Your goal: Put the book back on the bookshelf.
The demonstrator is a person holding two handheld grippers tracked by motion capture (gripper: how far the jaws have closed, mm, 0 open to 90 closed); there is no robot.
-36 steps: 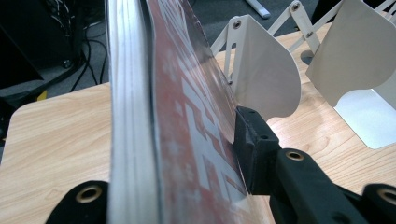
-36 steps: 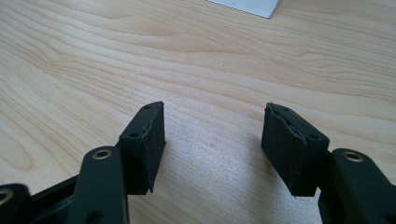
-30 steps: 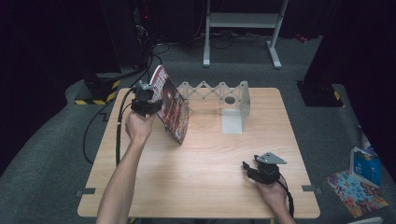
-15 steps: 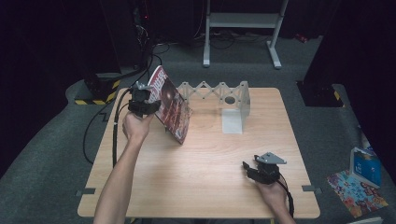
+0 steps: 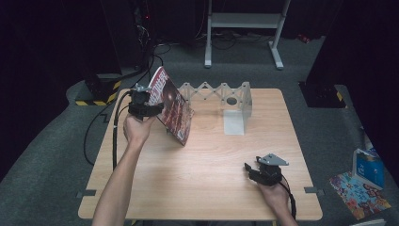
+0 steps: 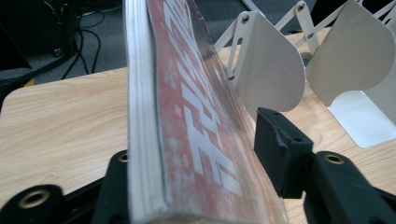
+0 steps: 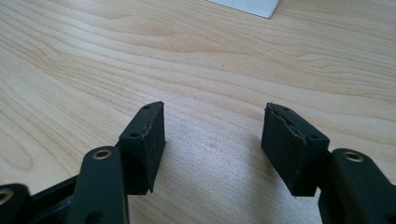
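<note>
Wooden table (image 5: pixel 197 183) in dark room — left fingers (image 6: pixel 280 154) grip book (image 5: pixel 171 106), right fingers (image 7: pixel 144 144) apart.

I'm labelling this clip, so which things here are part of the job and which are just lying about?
In the job:
- red magazine, clamped tilted in the left claw
- white folding rack just behind it

Lying about:
- right claw, open, idle on the table
- blue carton and colourful booklet on the floor
</note>
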